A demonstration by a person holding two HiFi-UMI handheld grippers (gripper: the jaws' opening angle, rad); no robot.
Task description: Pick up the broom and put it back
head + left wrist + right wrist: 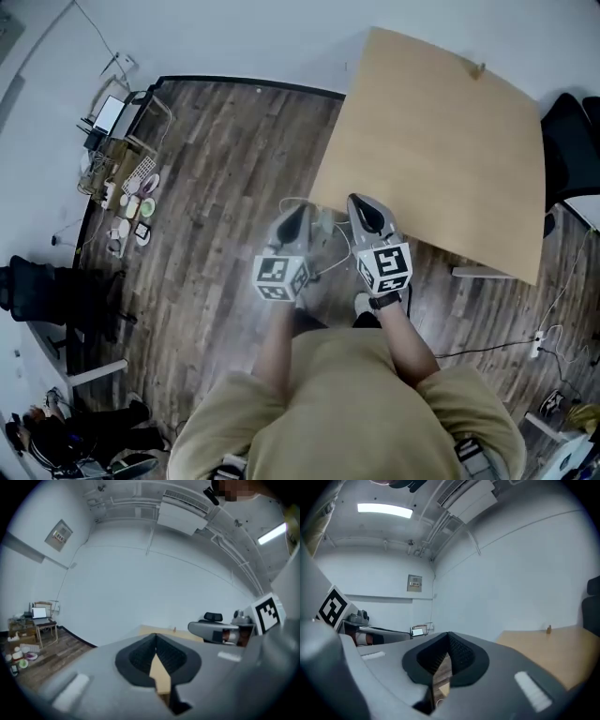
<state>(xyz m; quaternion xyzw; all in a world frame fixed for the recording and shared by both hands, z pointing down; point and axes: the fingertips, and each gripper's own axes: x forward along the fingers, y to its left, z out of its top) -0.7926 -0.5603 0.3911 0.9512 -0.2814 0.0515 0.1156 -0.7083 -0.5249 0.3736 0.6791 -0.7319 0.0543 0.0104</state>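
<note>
No broom shows in any view. In the head view both grippers are held high, side by side and close to the camera, over the wood floor beside the near corner of a light wooden table (pixel 441 141). My left gripper (pixel 296 212) is shut, its dark pads (pixel 140 656) meeting at the tip with nothing between them. My right gripper (pixel 362 202) is also shut and empty, its pads (pixel 461 653) closed together. Each points about level toward the white wall. The right gripper's body (pixel 213 631) shows in the left gripper view, and the left gripper's body (pixel 377 633) in the right gripper view.
A small desk with a laptop (pixel 112 117) stands at the far left wall, with bowls and dishes (pixel 136 202) on the floor by it. A black chair (pixel 47 291) is at the left, another (pixel 572 141) beyond the table. Cables and a power strip (pixel 536 345) lie at the right.
</note>
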